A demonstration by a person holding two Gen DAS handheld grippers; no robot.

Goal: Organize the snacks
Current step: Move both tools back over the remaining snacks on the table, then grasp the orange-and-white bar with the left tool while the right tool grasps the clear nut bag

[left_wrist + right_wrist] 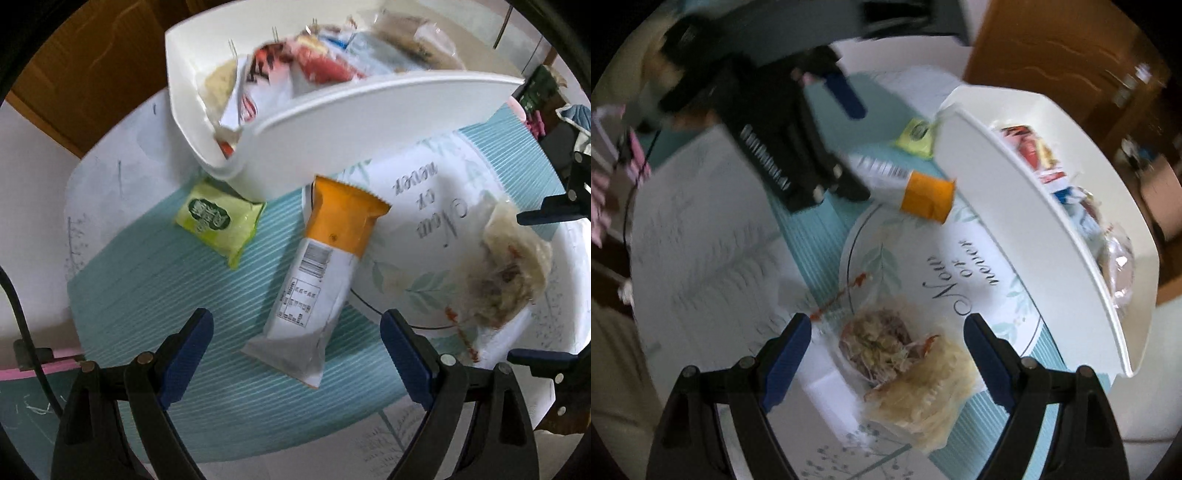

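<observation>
Hovering over a teal mat (155, 295), the left gripper (297, 350) hangs with jaws spread and empty above an orange-and-white snack bar (325, 266) lying partly on a round plate (424, 221). The right gripper (888, 354), likewise spread and empty, hangs above a clear-wrapped pastry (905, 354) on that plate. A green packet (218, 223) lies beside a white bin (351, 122) filled with snacks.
</observation>
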